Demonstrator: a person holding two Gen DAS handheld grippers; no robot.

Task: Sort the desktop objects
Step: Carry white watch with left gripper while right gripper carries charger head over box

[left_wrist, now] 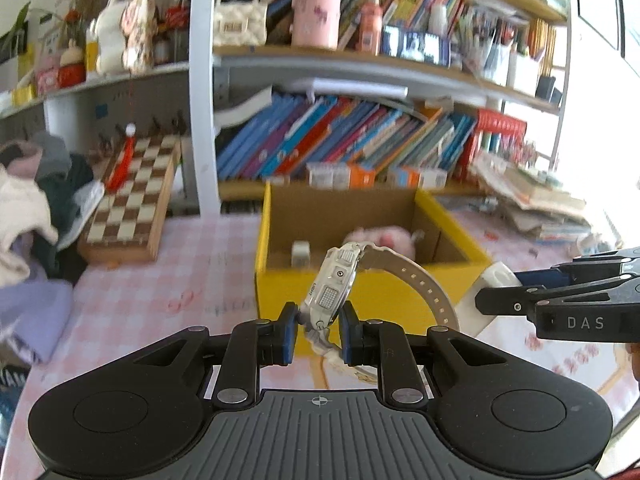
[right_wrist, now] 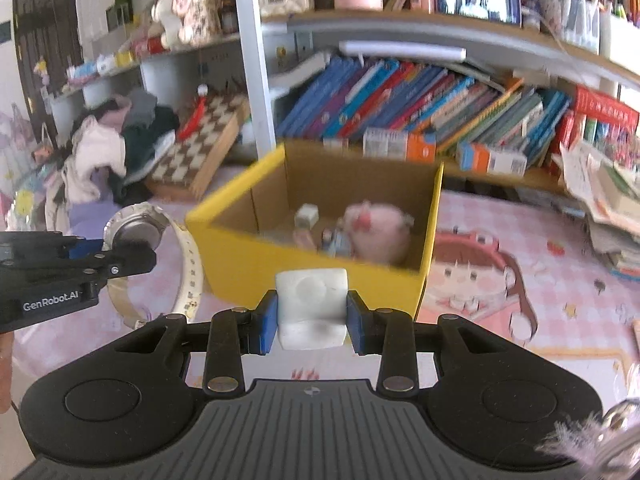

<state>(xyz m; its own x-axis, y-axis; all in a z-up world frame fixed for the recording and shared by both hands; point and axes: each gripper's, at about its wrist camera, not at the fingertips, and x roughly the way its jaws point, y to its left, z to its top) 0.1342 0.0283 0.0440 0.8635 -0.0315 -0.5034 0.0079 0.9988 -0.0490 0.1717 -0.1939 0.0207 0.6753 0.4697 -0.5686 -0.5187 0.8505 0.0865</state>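
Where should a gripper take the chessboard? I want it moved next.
Likely the raised edge of the chessboard, from the front: it leans tilted against clothes, so that thick wooden side stands clear of the table.

The bench [right_wrist: 500, 216] wears a pink checked cloth printed with a cartoon girl. On it stands an open yellow box [right_wrist: 240, 256], near the middle. At the left a chessboard [left_wrist: 132, 200] leans against a heap of clothes [left_wrist: 28, 216]. At the right lies a stack of papers [left_wrist: 532, 196]. A bookshelf [left_wrist: 360, 136] rises behind.
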